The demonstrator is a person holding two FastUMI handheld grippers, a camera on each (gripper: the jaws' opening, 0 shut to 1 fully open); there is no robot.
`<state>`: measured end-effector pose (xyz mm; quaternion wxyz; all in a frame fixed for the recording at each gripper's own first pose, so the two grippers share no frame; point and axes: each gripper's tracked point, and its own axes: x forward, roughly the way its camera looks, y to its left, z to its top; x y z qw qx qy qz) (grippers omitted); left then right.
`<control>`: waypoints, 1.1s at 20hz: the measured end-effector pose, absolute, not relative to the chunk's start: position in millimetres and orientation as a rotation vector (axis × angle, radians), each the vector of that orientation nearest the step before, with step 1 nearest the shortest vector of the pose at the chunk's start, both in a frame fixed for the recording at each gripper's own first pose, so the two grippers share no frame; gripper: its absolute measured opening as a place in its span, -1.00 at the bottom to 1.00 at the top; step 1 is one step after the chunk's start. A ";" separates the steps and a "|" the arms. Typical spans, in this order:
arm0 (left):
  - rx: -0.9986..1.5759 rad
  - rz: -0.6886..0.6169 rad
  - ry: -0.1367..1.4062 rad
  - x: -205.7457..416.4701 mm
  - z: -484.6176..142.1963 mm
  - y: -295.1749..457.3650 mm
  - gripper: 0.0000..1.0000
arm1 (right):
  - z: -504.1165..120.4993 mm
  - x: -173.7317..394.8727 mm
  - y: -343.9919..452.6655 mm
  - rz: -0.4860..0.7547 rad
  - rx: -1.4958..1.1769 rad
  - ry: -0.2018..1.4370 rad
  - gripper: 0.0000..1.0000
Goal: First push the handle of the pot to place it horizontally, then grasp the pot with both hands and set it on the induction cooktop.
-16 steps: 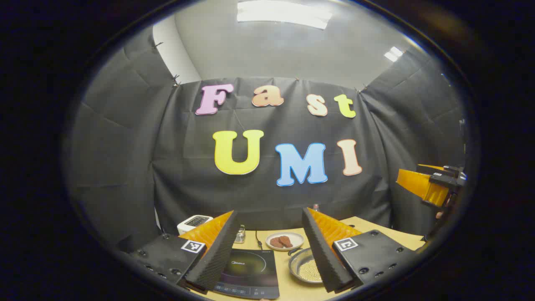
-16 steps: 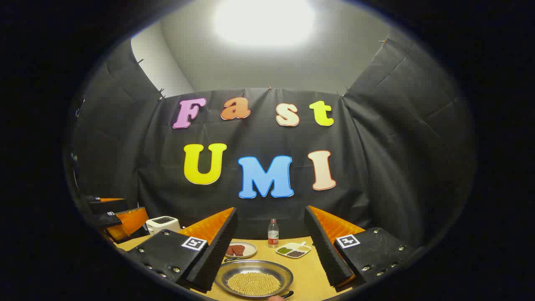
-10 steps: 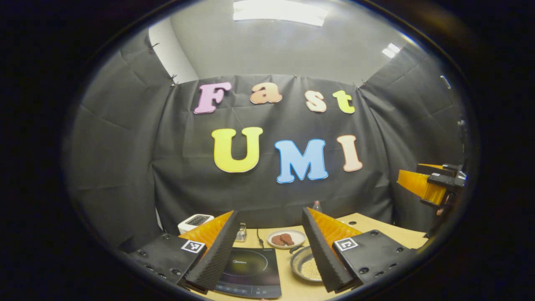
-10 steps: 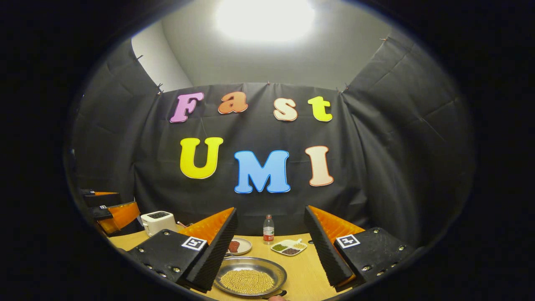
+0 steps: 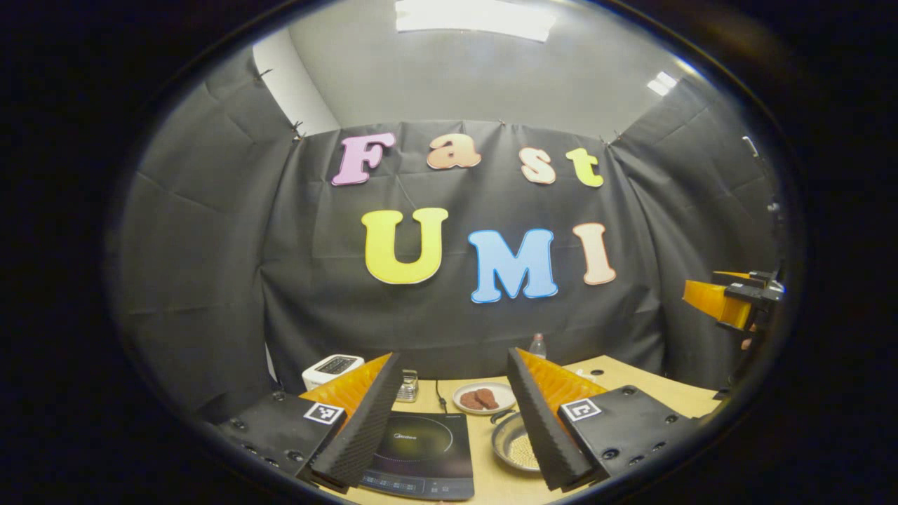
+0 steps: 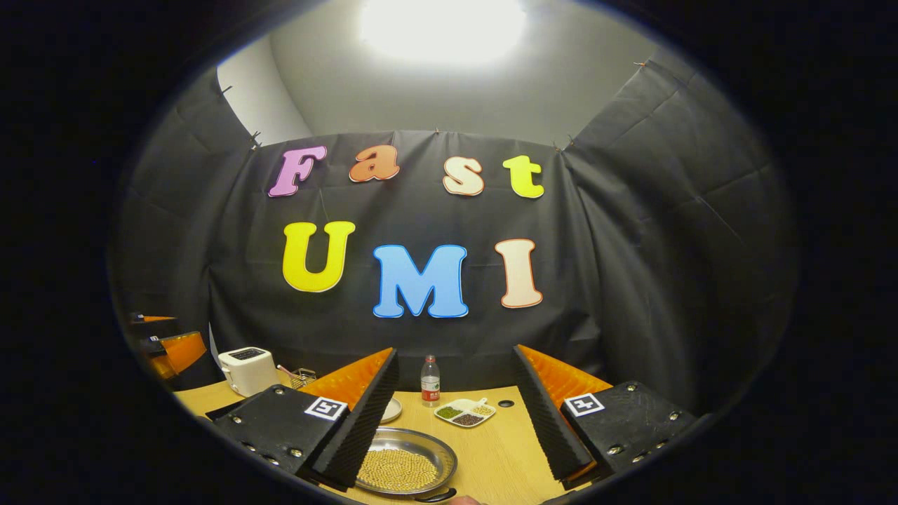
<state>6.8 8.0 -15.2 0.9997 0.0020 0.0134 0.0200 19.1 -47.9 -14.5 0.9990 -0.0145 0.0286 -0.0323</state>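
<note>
Flanking one pot (image 6: 403,468) and one cooktop (image 5: 421,456), two grippers, left (image 5: 449,428), right (image 6: 449,428), jaws apart.

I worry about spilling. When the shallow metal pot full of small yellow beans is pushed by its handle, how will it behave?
The shallow metal pot likely slides and turns easily on the smooth wooden table. Its loose beans may shift or spill over the low rim if jerked.

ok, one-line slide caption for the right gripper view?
Right gripper open above the bean-filled pot on the table, before any grasp.
</note>
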 end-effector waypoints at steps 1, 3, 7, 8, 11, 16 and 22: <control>0.004 0.042 0.028 6.3 -15.6 8.9 0.87 | -15.9 19.9 -45.9 -0.061 -0.030 0.061 0.94; 0.001 0.046 0.027 6.4 -16.8 12.5 0.87 | -17.4 20.4 -40.1 -0.051 -0.029 0.068 0.94; 0.006 0.058 0.030 5.5 -18.6 21.1 0.92 | -14.1 21.7 -32.0 -0.039 -0.037 0.052 0.94; 0.013 0.063 0.028 5.8 -17.9 23.7 0.90 | -16.7 22.5 -29.8 -0.035 -0.034 0.054 0.94; 0.017 0.073 0.023 4.8 -16.7 29.2 0.93 | -24.6 26.2 -24.0 -0.027 -0.022 0.086 0.94; 0.023 0.088 0.015 -3.0 -14.4 43.0 0.87 | -29.1 27.0 -11.2 -0.008 -0.016 0.105 0.32; 0.014 0.092 0.009 -15.5 -16.8 63.1 0.99 | -24.4 20.1 25.7 0.063 -0.046 0.092 -0.92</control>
